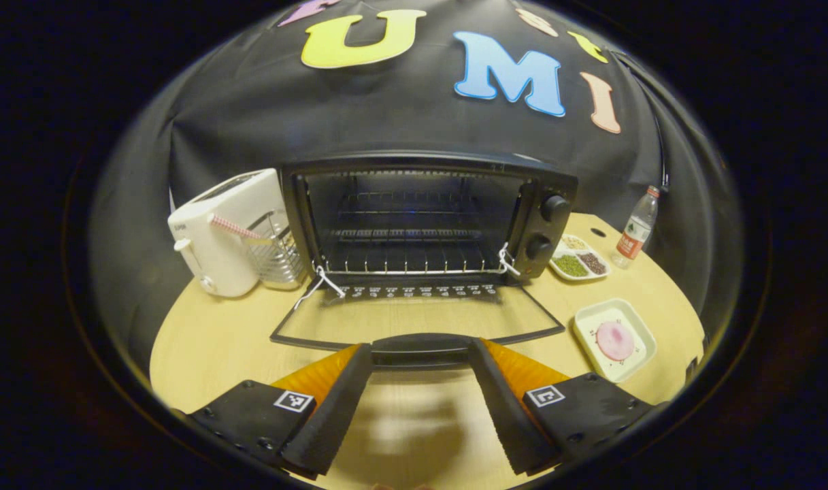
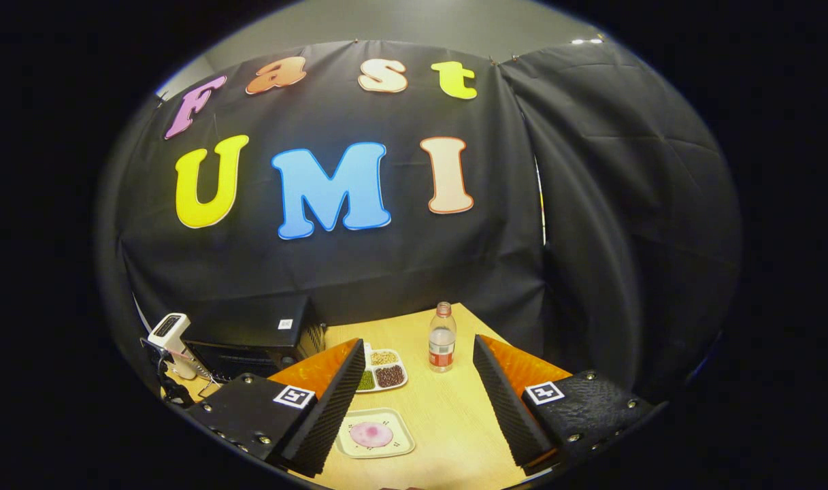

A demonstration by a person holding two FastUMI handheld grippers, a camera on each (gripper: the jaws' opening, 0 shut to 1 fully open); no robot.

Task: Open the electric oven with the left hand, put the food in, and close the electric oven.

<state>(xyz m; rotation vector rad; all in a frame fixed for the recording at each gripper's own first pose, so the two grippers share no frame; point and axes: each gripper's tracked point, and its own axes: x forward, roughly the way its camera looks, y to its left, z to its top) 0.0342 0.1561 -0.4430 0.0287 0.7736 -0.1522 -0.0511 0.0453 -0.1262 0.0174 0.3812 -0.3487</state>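
The black electric oven stands at the back of the table with its glass door folded down flat and a wire rack inside. My left gripper is open, its fingertips on either side of the door's handle at the front edge. A pink round food piece lies in a white square dish to the oven's right. In the right gripper view the same food on its dish lies low between the fingers of my open right gripper, and the oven shows at the left.
A white toaster and a wire basket stand left of the oven. A divided tray of beans and a water bottle sit to its right. In the right gripper view the bottle and bean tray lie ahead.
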